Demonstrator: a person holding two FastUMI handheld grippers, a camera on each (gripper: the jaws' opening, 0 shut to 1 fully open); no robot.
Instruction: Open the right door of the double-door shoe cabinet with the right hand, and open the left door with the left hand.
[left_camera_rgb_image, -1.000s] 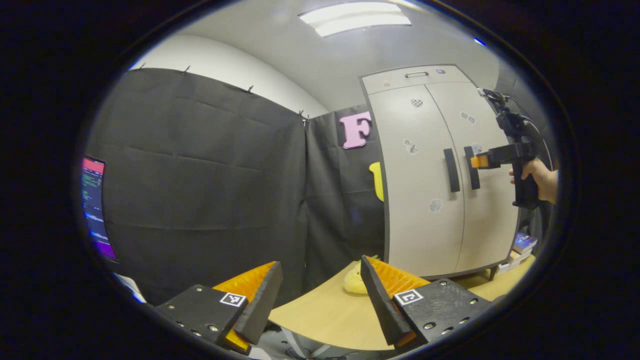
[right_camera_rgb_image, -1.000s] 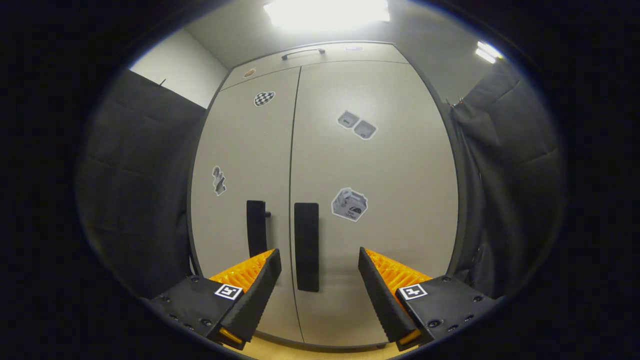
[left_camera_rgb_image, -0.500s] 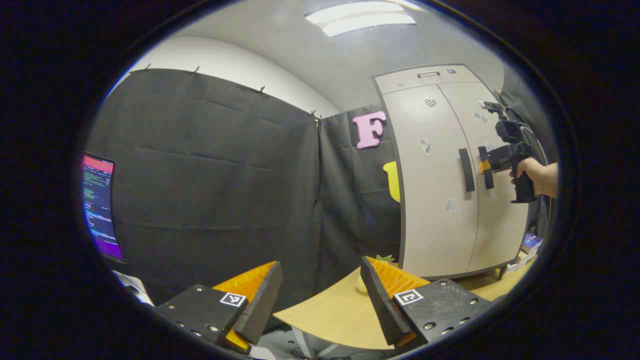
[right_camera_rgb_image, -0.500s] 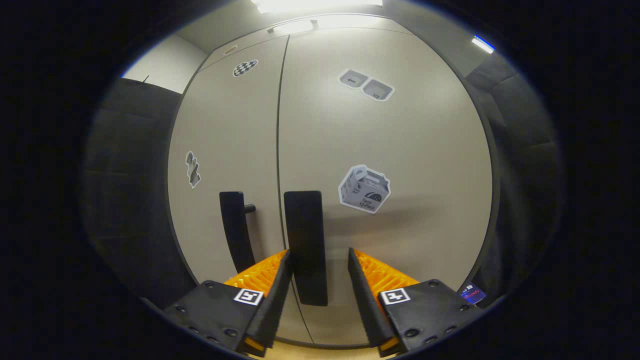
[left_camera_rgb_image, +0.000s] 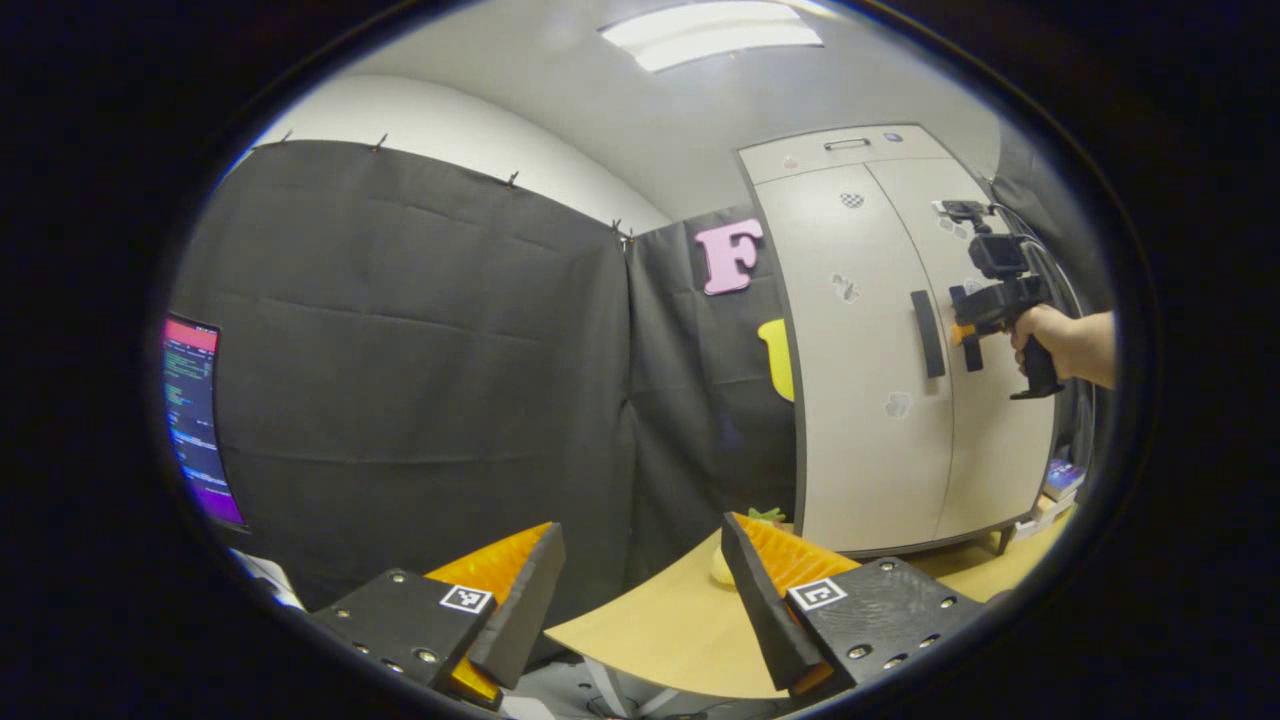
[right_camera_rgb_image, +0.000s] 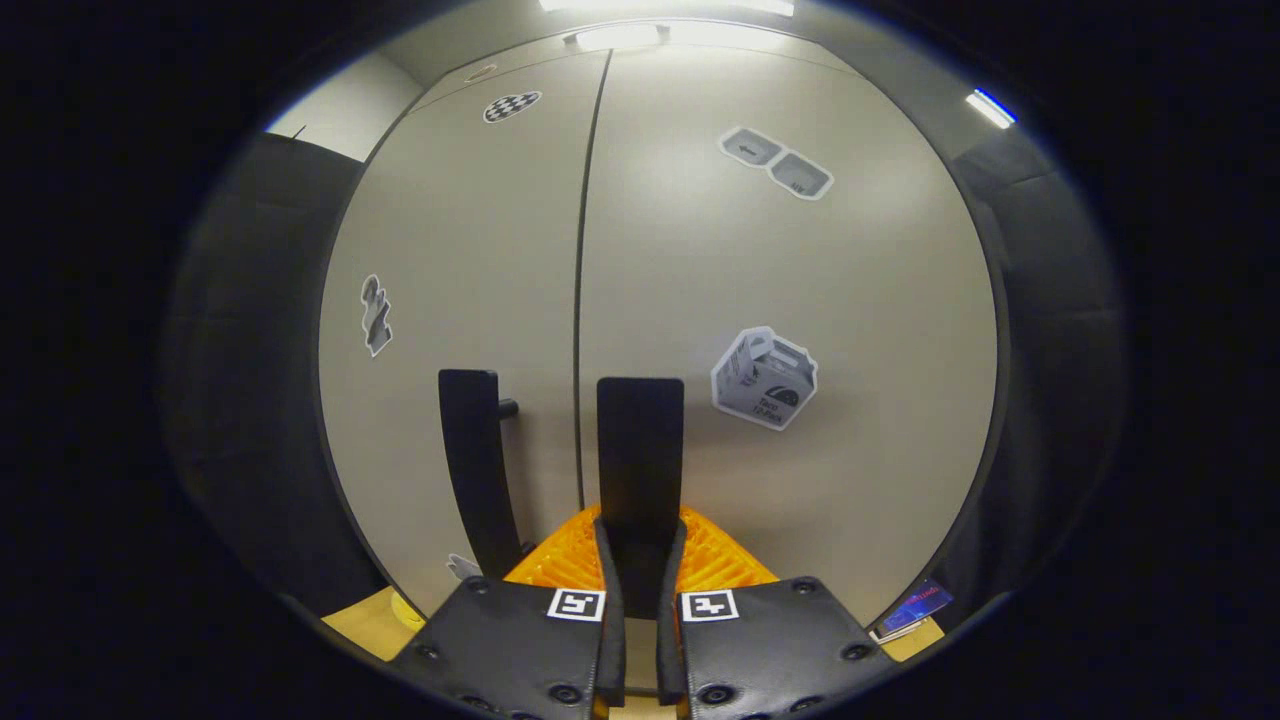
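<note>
A beige double-door shoe cabinet (right_camera_rgb_image: 820, 300) stands close in the right gripper view, both doors closed. My right gripper (right_camera_rgb_image: 640, 570) is shut on the black vertical handle (right_camera_rgb_image: 640, 440) of the right door. The left door's black handle (right_camera_rgb_image: 470, 450) stands free beside it. In the left gripper view the same cabinet (left_camera_rgb_image: 860, 400) stands far off at the right, with a hand holding the right gripper (left_camera_rgb_image: 965, 330) against the right door handle (left_camera_rgb_image: 970, 340). My left gripper (left_camera_rgb_image: 640, 590) is open, low in that view, far from the cabinet, with nothing between its fingers.
A light wooden table (left_camera_rgb_image: 660, 630) lies below the left gripper, with a yellow object (left_camera_rgb_image: 722, 567) near the cabinet's foot. A lit monitor (left_camera_rgb_image: 195, 420) stands at the far left. Black cloth walls flank the cabinet. Books (left_camera_rgb_image: 1060, 478) lie by its lower right corner.
My right gripper moved up to the right door handle and closed on it. The left gripper only shifted its aim slightly and stayed open.
</note>
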